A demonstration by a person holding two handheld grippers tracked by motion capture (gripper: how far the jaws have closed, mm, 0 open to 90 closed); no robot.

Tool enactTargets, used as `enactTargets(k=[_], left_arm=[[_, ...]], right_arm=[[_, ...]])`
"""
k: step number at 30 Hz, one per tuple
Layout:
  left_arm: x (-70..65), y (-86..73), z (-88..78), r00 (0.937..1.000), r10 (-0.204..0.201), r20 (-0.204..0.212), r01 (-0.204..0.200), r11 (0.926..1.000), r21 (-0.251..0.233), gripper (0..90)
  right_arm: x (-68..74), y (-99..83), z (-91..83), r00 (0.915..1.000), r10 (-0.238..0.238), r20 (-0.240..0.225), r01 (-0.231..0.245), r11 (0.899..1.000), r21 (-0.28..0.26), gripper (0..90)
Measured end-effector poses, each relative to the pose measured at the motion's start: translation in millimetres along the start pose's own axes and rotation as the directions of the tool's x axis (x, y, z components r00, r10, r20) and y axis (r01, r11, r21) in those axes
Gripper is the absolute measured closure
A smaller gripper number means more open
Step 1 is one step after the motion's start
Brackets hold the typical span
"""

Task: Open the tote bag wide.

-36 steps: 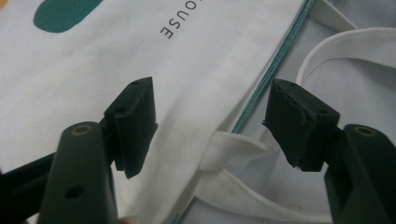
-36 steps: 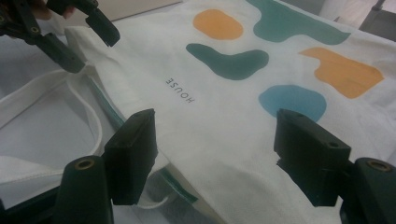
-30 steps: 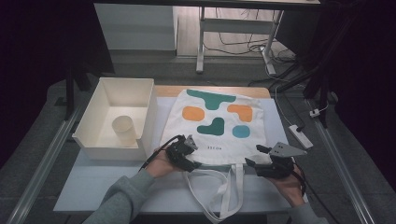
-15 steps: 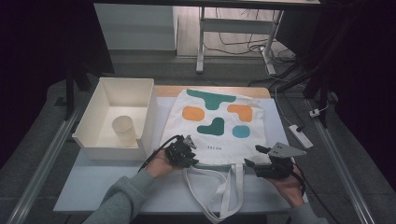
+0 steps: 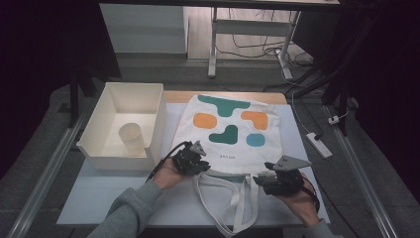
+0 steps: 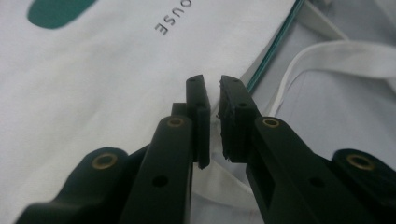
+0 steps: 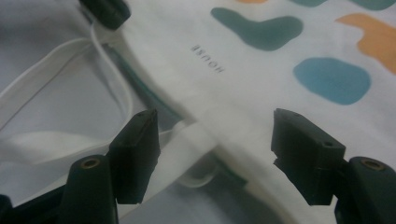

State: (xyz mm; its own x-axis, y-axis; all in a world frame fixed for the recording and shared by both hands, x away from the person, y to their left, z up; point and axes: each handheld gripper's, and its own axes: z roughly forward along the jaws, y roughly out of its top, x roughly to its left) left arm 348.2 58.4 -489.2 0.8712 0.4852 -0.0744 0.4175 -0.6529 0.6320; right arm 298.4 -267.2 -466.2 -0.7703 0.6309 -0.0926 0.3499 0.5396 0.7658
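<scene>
Tote bag (image 6: 93,84) lettering cut off (top edge).

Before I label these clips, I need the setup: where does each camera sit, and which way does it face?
High view: above the person's side, looking forward and down on the table; forearms, both hands show.
Left gripper view: rides the left gripper, nearly shut over the tote bag.
Right gripper view: rides the right gripper, open over the bag's handle.
All share the bag's printed shapes.
</scene>
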Motion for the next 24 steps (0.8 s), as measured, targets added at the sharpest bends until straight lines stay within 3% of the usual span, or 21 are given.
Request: enactTargets(k=[4,6,10,17,19,21,22,24], left_arm=[[3.3,-0.3,-9.3,0.9997,-0.022,0.012,0.023,0.9987,-0.045,82.1],[4.1,0.3,-14.3,0.9996,-0.027,0.007,0.028,0.9969,-0.074,82.1],[3.9,1.9,-16.4,0.9997,-0.022,0.005,0.023,0.9961,-0.085,82.1],[6.8,1.2,-18.3,0.999,-0.038,0.021,0.04,0.9945,-0.097,82.1],[6.6,1.1,-18.5,0.9991,-0.038,0.017,0.039,0.994,-0.102,82.1],[6.5,1.2,-18.5,0.9991,-0.039,0.017,0.04,0.9939,-0.102,82.1],[6.5,1.2,-18.2,0.9992,-0.038,0.015,0.039,0.9943,-0.099,82.1],[6.7,1.1,-18.3,0.9991,-0.039,0.017,0.04,0.9941,-0.101,82.1]], right_arm=[[12.3,-4.7,-0.9,0.9999,-0.005,-0.01,0.005,0.999,0.038,33.5],[22.8,-13.0,-2.0,0.9998,0.017,-0.009,-0.017,0.997,0.079,34.6],[35.3,-22.3,-1.7,0.9987,0.047,-0.022,-0.044,0.992,0.117,36.3],[45.6,-21.4,0.2,0.999,0.026,-0.036,-0.021,0.992,0.125,44.8],[43.9,-21.9,1.2,0.9983,0.028,-0.052,-0.021,0.992,0.125,55.3],[43.5,-21.8,1.3,0.9981,0.028,-0.055,-0.021,0.992,0.126,58.2],[43.2,-21.6,1.9,0.998,0.02,-0.059,-0.013,0.992,0.129,66.4],[44.4,-20.3,0.8,0.9983,-0.001,-0.059,0.009,0.992,0.129,73.5]])
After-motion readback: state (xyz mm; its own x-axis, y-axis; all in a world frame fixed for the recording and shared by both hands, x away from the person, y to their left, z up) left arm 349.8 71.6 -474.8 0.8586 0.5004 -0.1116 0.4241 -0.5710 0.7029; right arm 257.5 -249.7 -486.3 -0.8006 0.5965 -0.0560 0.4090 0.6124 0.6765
